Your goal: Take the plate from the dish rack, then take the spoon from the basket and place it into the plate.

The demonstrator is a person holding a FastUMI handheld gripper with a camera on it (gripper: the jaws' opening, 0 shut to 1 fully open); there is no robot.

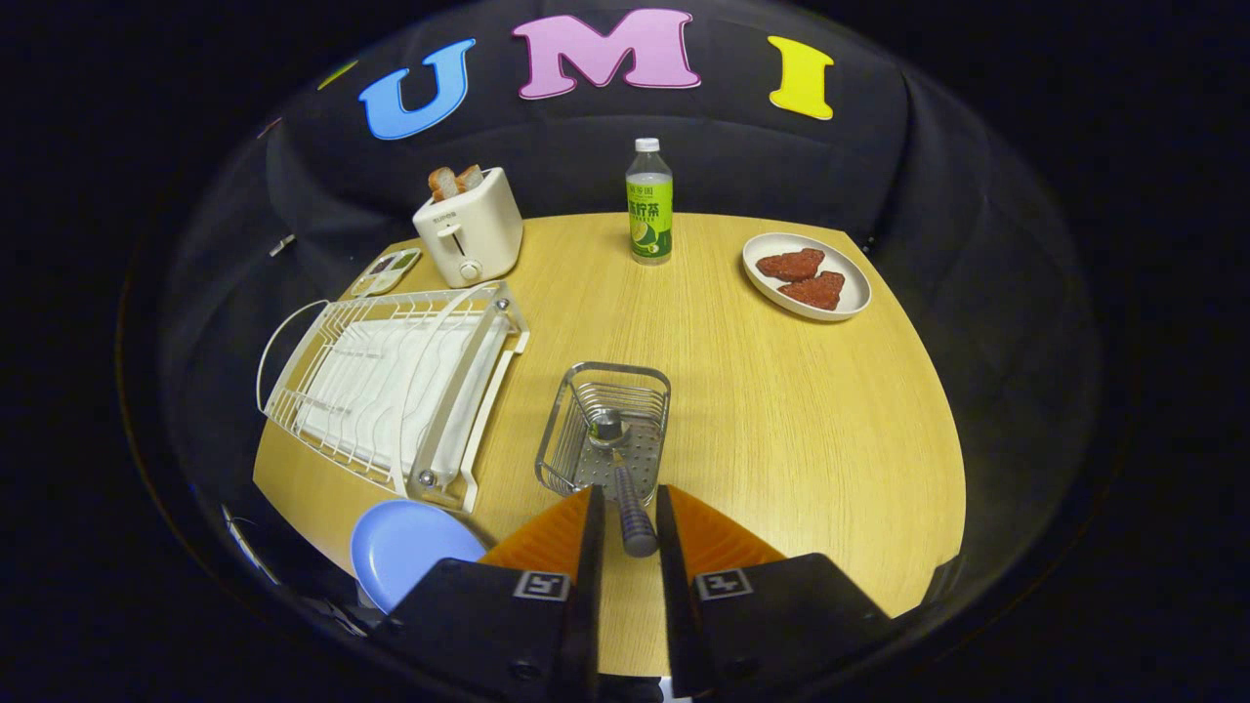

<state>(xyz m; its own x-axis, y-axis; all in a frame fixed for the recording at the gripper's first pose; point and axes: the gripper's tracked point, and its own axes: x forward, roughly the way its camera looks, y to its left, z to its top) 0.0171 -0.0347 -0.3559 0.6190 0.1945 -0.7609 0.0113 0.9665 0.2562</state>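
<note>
Your gripper point(625, 508) has its fingers closed on the spoon point(625, 488) handle, it seems; the spoon's long axis runs straight ahead, bowl down in the basket point(562, 420). The blue plate point(405, 547) lies to your left, beside the dish rack point(391, 381).

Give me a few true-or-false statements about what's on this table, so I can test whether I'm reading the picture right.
1. The spoon lies with its bowl in the wire basket and its handle between the gripper's fingers. True.
2. The blue plate stands in the dish rack. False: it lies on the table beside the rack, left of the fingers.
3. The toaster has bread in its slots. True.
4. The bottle lies tipped on its side. False: it stands upright beyond the basket.
5. The white plate is bare. False: two reddish pieces lie on it.
</note>
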